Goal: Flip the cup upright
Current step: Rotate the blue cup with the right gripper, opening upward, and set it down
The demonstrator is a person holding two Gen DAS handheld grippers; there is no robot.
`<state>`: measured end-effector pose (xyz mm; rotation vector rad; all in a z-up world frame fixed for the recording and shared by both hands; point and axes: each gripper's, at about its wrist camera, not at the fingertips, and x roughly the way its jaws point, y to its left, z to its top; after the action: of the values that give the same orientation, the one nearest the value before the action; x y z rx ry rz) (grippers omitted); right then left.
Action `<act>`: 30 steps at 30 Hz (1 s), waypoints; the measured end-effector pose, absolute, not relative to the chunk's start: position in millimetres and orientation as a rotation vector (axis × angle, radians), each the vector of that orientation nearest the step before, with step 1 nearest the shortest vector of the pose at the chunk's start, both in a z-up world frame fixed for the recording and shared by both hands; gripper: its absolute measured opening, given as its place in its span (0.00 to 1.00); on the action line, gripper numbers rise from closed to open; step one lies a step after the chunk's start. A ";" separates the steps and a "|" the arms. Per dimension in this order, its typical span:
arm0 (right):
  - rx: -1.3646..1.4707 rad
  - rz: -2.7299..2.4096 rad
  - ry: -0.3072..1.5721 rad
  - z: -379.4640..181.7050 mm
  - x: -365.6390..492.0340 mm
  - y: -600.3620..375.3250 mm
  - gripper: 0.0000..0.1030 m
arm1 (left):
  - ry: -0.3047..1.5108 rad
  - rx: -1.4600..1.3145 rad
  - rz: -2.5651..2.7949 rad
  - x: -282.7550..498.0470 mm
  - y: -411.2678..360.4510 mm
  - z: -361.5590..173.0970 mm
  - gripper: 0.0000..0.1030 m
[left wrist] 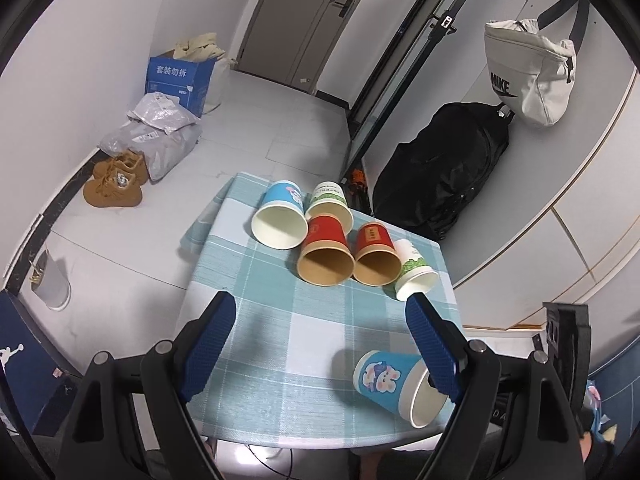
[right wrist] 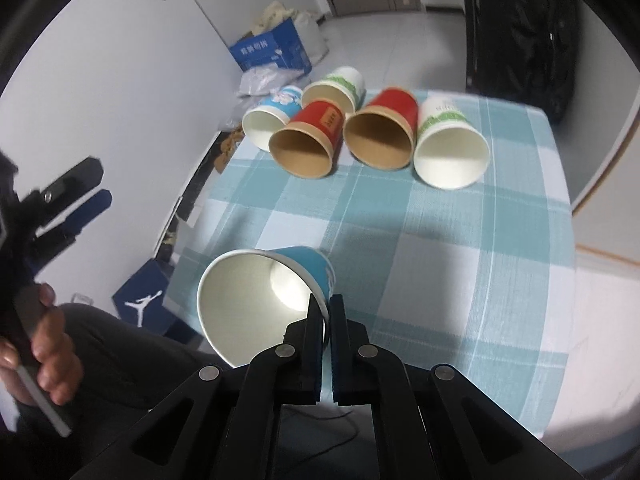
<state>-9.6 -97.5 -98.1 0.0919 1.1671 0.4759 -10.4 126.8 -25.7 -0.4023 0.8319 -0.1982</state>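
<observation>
A blue paper cup with a cartoon print (left wrist: 390, 380) lies tilted on its side at the near edge of the checked table (left wrist: 304, 320), mouth toward me. My right gripper (right wrist: 327, 304) is shut on the rim of this blue cup (right wrist: 256, 296), one finger inside and one outside. My left gripper (left wrist: 320, 312) is open and empty above the table's near part; its right finger (left wrist: 434, 348) passes in front of the cup. It also shows at the left of the right wrist view (right wrist: 80, 192).
Several more cups lie on their sides at the far end of the table: a blue one (left wrist: 280, 216), two red (left wrist: 326, 252) (left wrist: 376, 256) and two white-green (left wrist: 330, 200) (left wrist: 414, 272). A black bag (left wrist: 440, 168) stands beyond the table, with boxes and shoes (left wrist: 116, 184) on the floor.
</observation>
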 end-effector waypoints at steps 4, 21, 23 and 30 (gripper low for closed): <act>0.081 0.487 1.291 -96.3 -0.1 -96.2 0.02 | 0.838 -0.414 -0.237 -10.5 123.1 -23.4 0.81; -0.070 0.445 1.509 -107.7 53.2 -60.4 0.06 | 0.845 -0.425 -0.232 -5.5 119.2 -25.6 0.81; -0.055 0.449 1.501 -111.3 57.9 -59.8 0.06 | 0.855 -0.439 -0.232 -4.2 120.4 -27.7 0.81; 0.006 0.459 1.419 -106.2 64.0 -67.5 0.42 | 0.877 -0.431 -0.221 -1.1 117.6 -32.0 0.81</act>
<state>64.0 -67.5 -106.2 0.0059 1.4189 0.4587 -1.1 117.6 -32.0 -0.4310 0.8774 -0.2209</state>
